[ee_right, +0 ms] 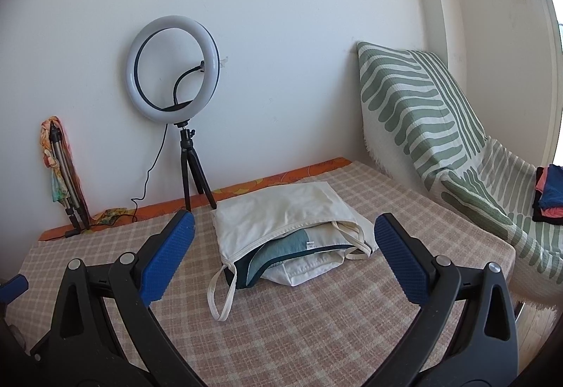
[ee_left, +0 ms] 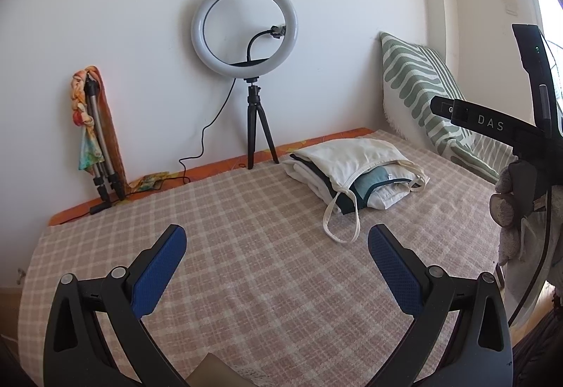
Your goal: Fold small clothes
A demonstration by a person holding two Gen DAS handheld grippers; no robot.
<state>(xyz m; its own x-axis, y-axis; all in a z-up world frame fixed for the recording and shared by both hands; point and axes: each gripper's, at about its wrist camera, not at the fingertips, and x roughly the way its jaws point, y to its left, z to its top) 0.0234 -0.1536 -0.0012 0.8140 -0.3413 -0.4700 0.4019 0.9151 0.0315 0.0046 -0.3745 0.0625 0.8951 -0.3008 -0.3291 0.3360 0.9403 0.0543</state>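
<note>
Clothes (ee_right: 281, 256) fill tote bag (ee_right: 281, 211); right gripper (ee_left: 489, 121) reads "DAS".

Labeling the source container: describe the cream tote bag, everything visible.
The cream tote bag looks like soft cotton canvas and lies flat on the checked cover, mouth toward the cameras. Folded clothes, teal and white, poke out of the opening. One long strap loops onto the cover. Neither gripper touches it.
</note>
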